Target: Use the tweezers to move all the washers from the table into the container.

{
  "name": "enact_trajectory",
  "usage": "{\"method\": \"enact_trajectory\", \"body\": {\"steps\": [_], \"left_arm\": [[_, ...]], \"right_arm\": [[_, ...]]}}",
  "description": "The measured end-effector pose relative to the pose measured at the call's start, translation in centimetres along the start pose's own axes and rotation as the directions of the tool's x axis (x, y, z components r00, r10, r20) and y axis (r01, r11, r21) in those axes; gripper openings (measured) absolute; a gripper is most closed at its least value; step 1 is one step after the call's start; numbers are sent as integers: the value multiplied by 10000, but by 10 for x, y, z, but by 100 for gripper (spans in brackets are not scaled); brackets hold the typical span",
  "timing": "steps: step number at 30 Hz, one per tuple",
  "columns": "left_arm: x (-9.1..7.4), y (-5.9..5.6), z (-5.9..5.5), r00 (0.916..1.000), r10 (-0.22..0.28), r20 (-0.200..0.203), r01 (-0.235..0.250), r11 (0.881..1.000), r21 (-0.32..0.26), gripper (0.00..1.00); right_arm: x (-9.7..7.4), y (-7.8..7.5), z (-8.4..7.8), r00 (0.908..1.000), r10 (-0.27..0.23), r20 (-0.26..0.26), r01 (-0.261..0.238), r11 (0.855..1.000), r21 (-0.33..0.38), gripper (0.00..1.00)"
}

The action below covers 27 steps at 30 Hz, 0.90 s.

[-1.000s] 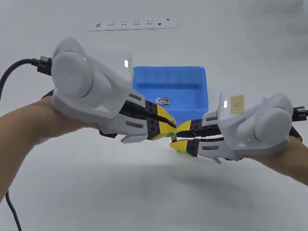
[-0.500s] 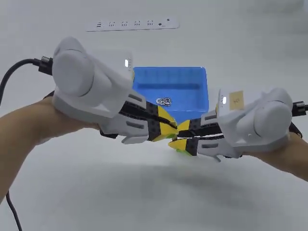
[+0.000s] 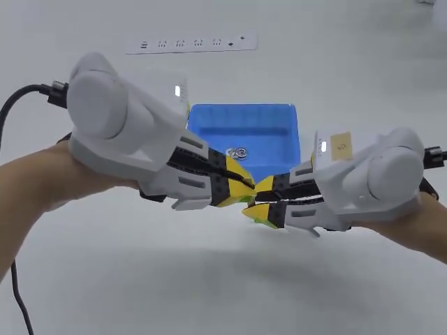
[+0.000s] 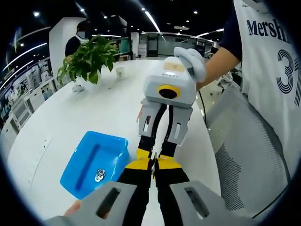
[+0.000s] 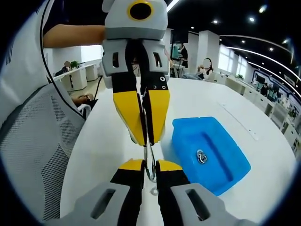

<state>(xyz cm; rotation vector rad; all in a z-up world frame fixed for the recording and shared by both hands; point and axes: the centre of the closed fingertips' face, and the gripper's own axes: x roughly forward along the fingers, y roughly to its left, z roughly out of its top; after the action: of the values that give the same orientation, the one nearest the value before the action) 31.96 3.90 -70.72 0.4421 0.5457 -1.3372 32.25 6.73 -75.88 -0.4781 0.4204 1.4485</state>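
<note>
Holding the tweezers between two sets of tongs, tip to tip above the counter.

Clamping the tweezers' upper length in the left tongs, jaws pressed almost flat together; pinching the rounded end in the right tongs, jaws a sliver apart and touching the metal on both sides. Meeting, in the head view, just in front of the near wall of the blue container, with a small cluster of washers lying on its floor. Revealing, in the right gripper view, the thin metal bridging both tongs and one loose washer on the counter below the rounded end, outside the container and near its corner. Giving, in the left gripper view, a dark sliver of tweezers between closed yellow tips, with the container off to the left.
</note>
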Motion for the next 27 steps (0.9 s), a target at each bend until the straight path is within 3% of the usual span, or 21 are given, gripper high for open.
{"method": "enact_trajectory", "body": {"steps": [15, 27], "left_arm": [[-27, 14, 30, 9986, 494, 167, -504, 9964, 688, 6], [-38, 46, 47, 9965, 801, 238, -825, 9881, 1295, 6]], "right_arm": [[-15, -20, 37, 9979, -520, 382, 549, 9953, -794, 11], [-20, -54, 58, 9926, -1024, 649, 1094, 9874, -1148, 11]]}}
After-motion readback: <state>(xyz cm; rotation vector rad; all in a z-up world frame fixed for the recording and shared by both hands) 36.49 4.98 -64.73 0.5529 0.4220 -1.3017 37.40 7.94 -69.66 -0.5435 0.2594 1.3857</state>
